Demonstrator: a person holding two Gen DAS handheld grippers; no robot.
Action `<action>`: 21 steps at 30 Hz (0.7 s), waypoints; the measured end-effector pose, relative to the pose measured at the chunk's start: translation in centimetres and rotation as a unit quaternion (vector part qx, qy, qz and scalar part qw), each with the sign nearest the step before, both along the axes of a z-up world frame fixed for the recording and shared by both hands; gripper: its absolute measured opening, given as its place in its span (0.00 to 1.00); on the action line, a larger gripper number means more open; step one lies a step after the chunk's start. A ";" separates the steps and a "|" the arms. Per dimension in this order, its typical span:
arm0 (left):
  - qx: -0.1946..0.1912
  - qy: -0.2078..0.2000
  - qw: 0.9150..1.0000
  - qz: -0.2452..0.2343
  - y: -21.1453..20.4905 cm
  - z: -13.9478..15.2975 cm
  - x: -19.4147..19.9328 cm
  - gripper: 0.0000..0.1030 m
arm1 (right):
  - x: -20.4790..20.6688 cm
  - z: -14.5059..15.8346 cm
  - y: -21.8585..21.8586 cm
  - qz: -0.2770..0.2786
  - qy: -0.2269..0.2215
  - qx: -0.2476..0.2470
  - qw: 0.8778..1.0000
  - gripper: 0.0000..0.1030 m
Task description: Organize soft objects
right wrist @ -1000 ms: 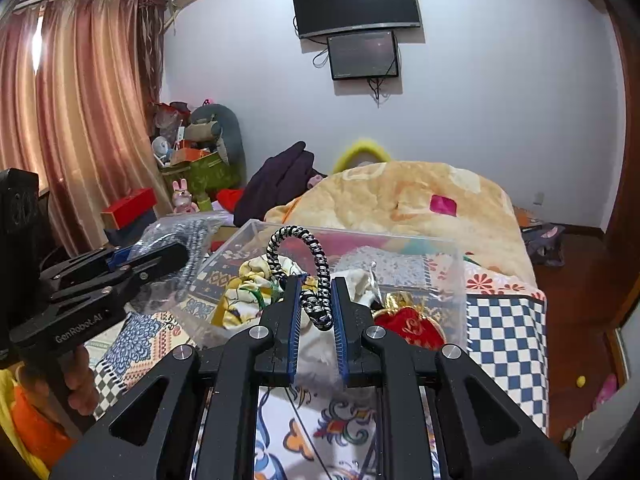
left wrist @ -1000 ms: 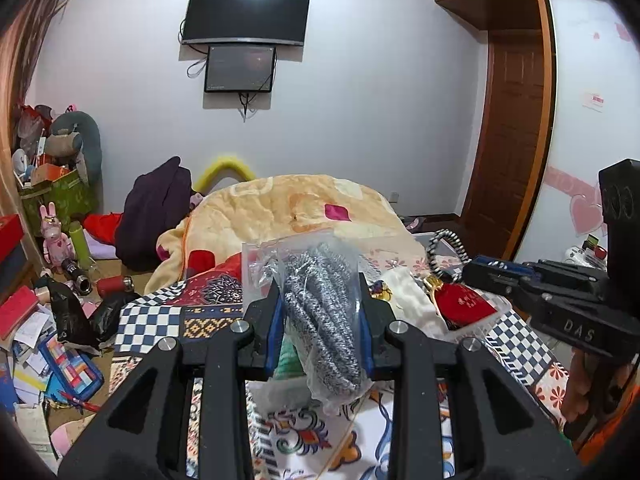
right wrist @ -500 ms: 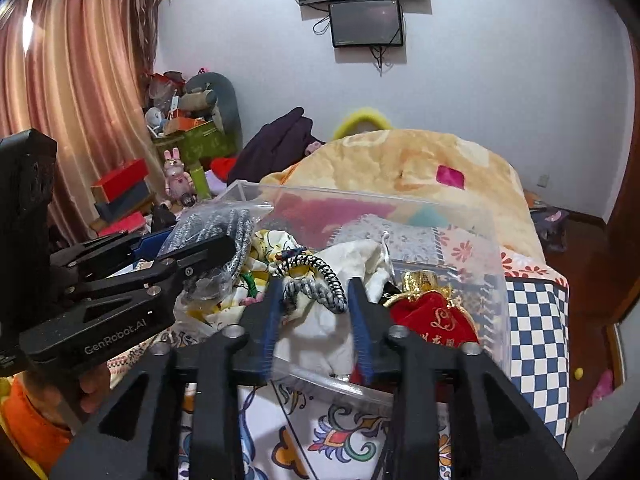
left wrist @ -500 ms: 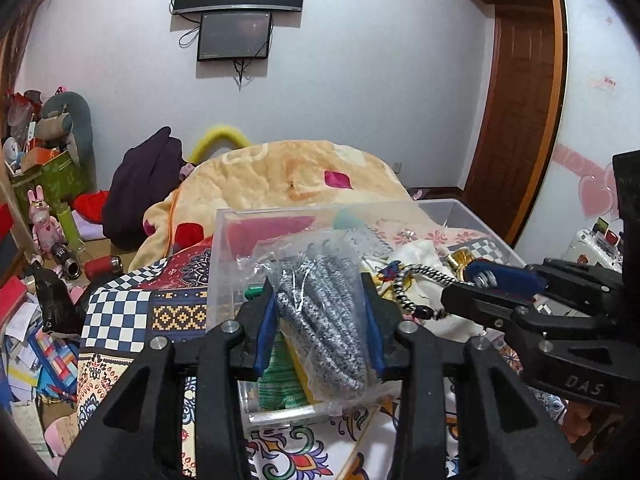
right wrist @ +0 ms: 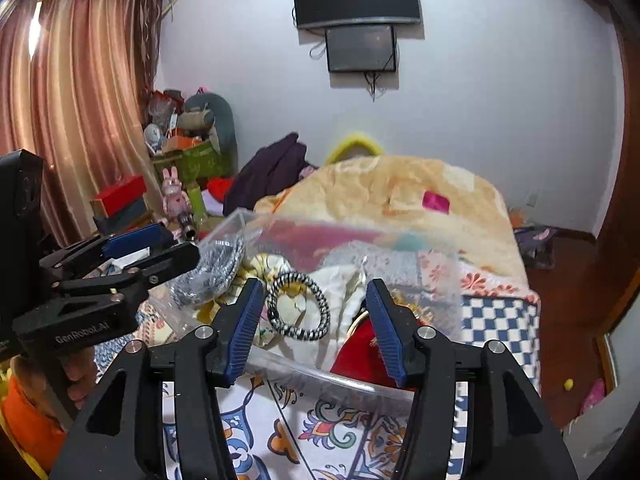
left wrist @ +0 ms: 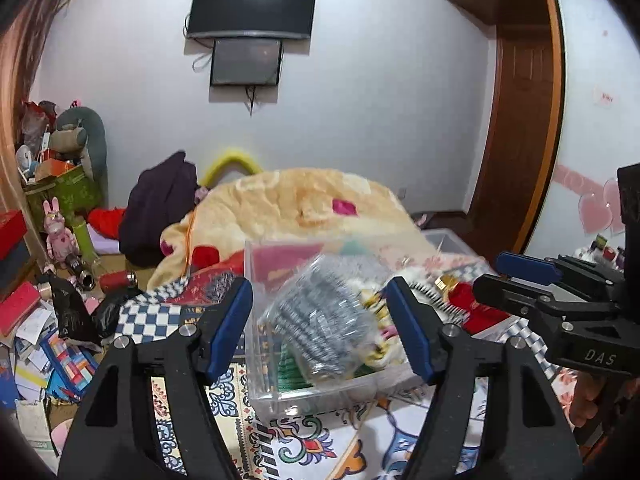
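Observation:
A clear plastic bin [left wrist: 256,364] stands on the patterned bedspread and holds soft items. A clear bag of grey-white cord [left wrist: 320,320] lies blurred in the bin's near left part, between the fingers of my open left gripper [left wrist: 320,328]. A black-and-white braided cord loop [right wrist: 298,306] rests on cream cloth in the bin [right wrist: 360,380], between the fingers of my open right gripper [right wrist: 316,328]. A red pouch [right wrist: 360,354] lies at the bin's right. The cord bag also shows in the right wrist view [right wrist: 212,272].
A folded orange blanket [left wrist: 304,208] lies behind the bin. Dark clothes [left wrist: 160,208] are piled at the back left. Toys, boxes and papers [left wrist: 36,320] clutter the floor at the left. A wooden door [left wrist: 516,140] is at the right.
Both grippers opened. The left one let go of the cord bag, which dropped into the bin. The right one released the braided loop onto the cloth.

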State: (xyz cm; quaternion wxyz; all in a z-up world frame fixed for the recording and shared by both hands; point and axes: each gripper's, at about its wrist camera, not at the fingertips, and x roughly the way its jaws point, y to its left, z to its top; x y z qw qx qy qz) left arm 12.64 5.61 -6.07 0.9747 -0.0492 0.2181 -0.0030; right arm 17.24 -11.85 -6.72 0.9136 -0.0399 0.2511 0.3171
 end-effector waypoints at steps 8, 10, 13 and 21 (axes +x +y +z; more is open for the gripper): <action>0.001 -0.067 0.998 -0.014 -1.3 5.2 -4.2 0.67 | -3.0 4.3 -2.5 -0.006 -0.056 0.045 0.997 0.56; 0.006 -0.080 0.997 -0.017 -1.8 6.1 -5.2 0.68 | -4.0 5.4 -3.2 -0.006 -0.071 0.056 0.996 0.59; 0.014 -0.103 0.994 -0.018 -2.7 7.6 -6.7 0.77 | -5.3 6.6 -3.7 -0.011 -0.093 0.069 0.993 0.72; 0.027 -0.143 0.989 -0.018 -3.7 10.1 -9.8 0.95 | -8.0 8.7 -4.7 -0.017 -0.137 0.096 0.986 0.83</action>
